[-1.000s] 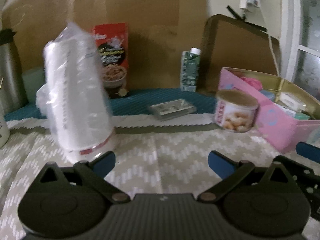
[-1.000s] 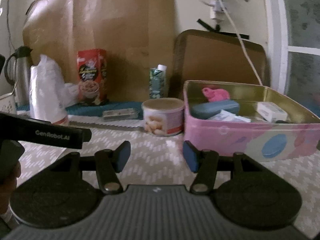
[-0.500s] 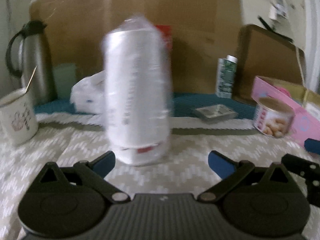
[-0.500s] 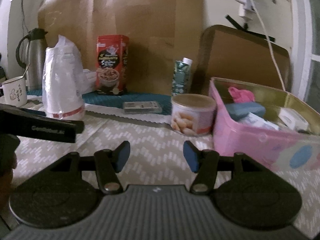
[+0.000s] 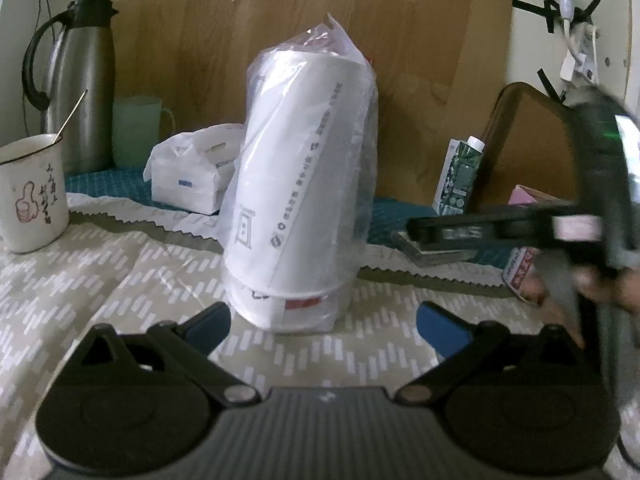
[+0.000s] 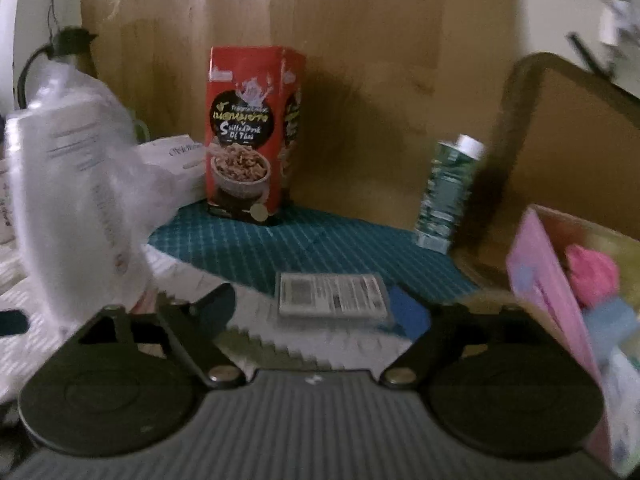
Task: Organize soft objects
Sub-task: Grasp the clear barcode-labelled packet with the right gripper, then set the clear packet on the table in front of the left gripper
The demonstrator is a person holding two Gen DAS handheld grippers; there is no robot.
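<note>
Plastic-wrapped stack: a tall white roll of what looks like paper cups or tissue, sleeved in crinkly clear film [image 5: 300,184], stands upright on the worktop straight ahead of the left claw [image 5: 324,322], its base just beyond the blue pads and not between them.
Left claw state: spread wide, blue pads apart on either side of the stack's foot, nothing pinched.
Right claw state: jaws opening and already wide [image 6: 310,312]; nothing lies between them, only a flat clear case with a printed label [image 6: 332,296] on the worktop just ahead.
Why so placed: the stack stands on end, so its rounded sides face the left pads; I judge the left claw is lined up to close around it low down, where the film is tight.
Right claw from the left view: it crosses in blur at the right [image 5: 500,232], held in a hand [image 5: 592,284], at the height of the stack's middle and apart from it.
Soft pack behind: a white plastic-bagged tissue pack [image 5: 188,176] lies past the stack, to the left claw's far left, slumped and creased.
Pink tin: a rectangular box with a gold inside [image 6: 552,280] sits to the right claw's right, holding a pink soft thing [image 6: 592,268]; likely the place for soft items.
Worktop cover: beige zigzag cloth [image 5: 120,280], matte, with a teal woven mat beyond its pinked edge.
Hard bystanders: enamel mug [image 5: 30,192], steel flask [image 5: 80,92], red carton [image 6: 248,136].
</note>
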